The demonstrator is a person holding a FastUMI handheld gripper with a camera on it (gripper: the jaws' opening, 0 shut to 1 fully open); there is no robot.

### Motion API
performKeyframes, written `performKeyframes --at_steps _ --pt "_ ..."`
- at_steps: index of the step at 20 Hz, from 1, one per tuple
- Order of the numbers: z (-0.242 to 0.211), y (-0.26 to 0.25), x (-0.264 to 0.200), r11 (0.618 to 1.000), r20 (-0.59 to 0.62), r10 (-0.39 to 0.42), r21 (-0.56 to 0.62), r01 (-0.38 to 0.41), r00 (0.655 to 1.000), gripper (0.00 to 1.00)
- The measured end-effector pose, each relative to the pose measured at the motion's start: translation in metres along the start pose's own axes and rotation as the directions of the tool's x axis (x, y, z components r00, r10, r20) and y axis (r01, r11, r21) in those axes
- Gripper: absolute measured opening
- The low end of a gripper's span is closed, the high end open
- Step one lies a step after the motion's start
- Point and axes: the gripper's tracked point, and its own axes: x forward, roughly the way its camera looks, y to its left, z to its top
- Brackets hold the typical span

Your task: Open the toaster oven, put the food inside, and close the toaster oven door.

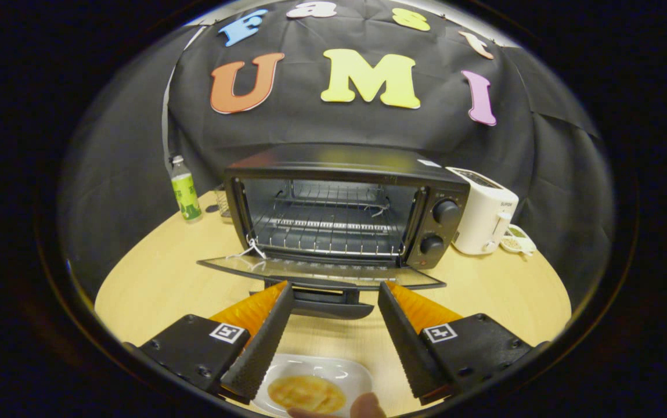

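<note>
Big round wooden tabletop (153,284) under everything. Toaster oven (345,203) parked toward the back edge, door (321,271) flopped all the way down and lying flat, handle (324,303) poking out toward the gripper, wire rack (324,229) showing inside with nothing on it, two knobs (444,212) stacked on the right side panel. White pop-up toaster (484,212) just beside the oven's right side, small dish (518,239) with something greenish tucked against it near the table's right edge. Green-labelled bottle (184,190) standing upright off to the oven's left, near the back-left edge. Gripper (334,293) spread wide, holding nothing, tips just short of the door handle, one on each side. White plate (333,374) with the food (307,393), a flat yellowish piece, sitting at the near edge of the tabletop between the fingers, well apart from the oven cavity. Fingertip of a hand (368,405) touching the plate's near rim.
</note>
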Motion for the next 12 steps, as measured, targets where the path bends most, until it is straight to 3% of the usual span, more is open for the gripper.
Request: performKeyframes --at_steps 3,12 --pt "-0.008 0.001 0.0 0.997 -0.017 0.0 -0.071 -0.001 1.0 0.97" --pt "-0.04 0.007 0.012 0.997 -0.17 0.069 -0.019 -0.074 0.983 1.0"
